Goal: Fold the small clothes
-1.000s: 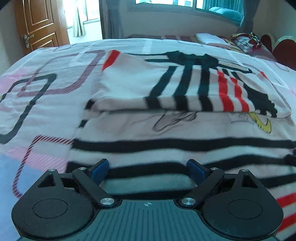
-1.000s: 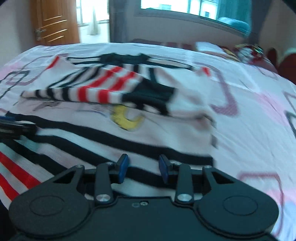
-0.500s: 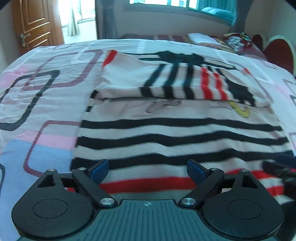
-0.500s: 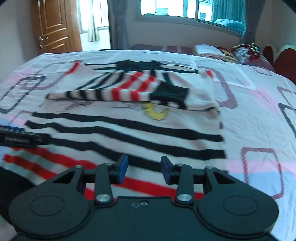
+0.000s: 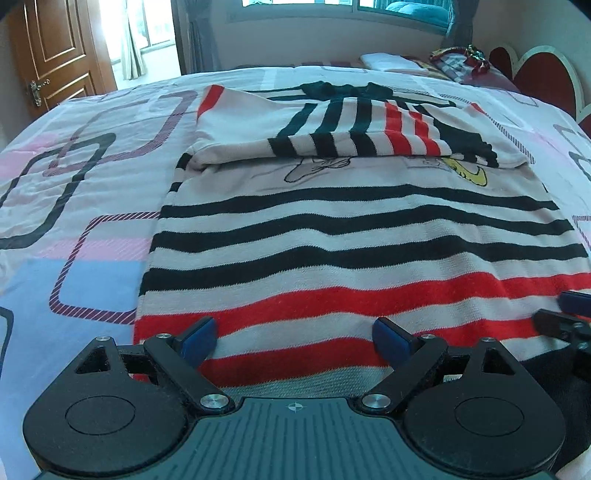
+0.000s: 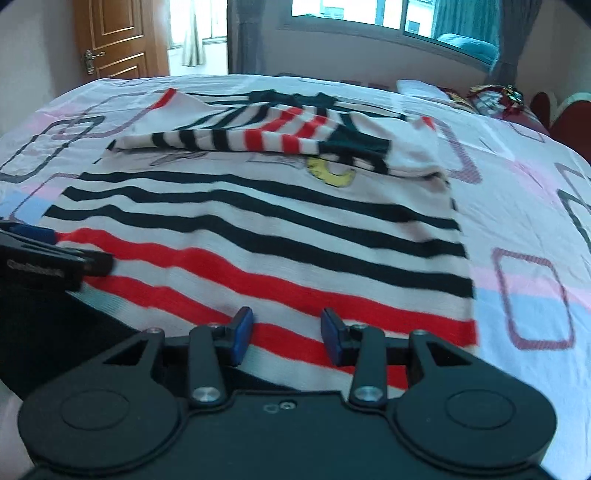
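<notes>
Left wrist view: the left gripper (image 5: 293, 338) was spread wide and the right gripper (image 6: 286, 336) partly spread, both empty above the sweater (image 5: 351, 236) hem at the bed's (image 5: 74, 184) near edge. Uneven grabs might skew the fold. Patterned sheet; door (image 5: 55, 48) and window (image 6: 369, 14) beyond

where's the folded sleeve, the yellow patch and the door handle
folded sleeve (image 5: 369, 142), left wrist view, on its striped middle
yellow patch (image 6: 334, 173), right wrist view, on the yellow shape's centre
door handle (image 6: 89, 59), right wrist view, on the metal lever
</notes>
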The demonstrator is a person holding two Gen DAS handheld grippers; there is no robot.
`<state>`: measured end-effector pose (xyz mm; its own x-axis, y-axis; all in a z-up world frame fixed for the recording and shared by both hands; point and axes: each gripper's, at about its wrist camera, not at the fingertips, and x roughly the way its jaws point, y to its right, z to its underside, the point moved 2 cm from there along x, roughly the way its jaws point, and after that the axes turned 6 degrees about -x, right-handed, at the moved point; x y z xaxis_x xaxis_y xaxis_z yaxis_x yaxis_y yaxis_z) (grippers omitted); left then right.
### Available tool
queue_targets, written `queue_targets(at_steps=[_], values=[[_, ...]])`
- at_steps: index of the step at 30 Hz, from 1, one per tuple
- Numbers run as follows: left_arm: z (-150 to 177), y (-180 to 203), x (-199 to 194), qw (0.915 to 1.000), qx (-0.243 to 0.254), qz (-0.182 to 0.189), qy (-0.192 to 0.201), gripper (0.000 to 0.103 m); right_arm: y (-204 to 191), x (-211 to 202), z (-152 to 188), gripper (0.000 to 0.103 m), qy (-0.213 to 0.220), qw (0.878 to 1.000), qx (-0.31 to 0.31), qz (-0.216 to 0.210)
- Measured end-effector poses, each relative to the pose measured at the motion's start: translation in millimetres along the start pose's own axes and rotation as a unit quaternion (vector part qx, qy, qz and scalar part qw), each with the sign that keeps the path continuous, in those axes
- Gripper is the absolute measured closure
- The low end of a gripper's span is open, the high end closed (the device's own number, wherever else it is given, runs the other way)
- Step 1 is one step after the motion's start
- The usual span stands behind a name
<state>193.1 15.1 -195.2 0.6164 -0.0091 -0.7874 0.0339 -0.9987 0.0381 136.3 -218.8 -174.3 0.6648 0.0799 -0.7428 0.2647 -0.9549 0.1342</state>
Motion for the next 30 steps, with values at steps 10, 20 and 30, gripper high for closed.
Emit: queue_targets(at_steps=[10,20,30], values=[[7,-2,-6,1.0,-0.001,-0.006,0.001,0.012,19,-13,19,0.06,0.003,1.0,0.02,0.019],[22,0,-28,0.9999,-0.001,0.009,-0.01,0.012,-4,-29,18,0.059,0.017,1.0,0.025,0.004],[35,-5,-34,0.9998,0.004,0.009,-0.015,0.012,-31,-27,26,0.052,0.011,1.0,-0.008,-0.007]])
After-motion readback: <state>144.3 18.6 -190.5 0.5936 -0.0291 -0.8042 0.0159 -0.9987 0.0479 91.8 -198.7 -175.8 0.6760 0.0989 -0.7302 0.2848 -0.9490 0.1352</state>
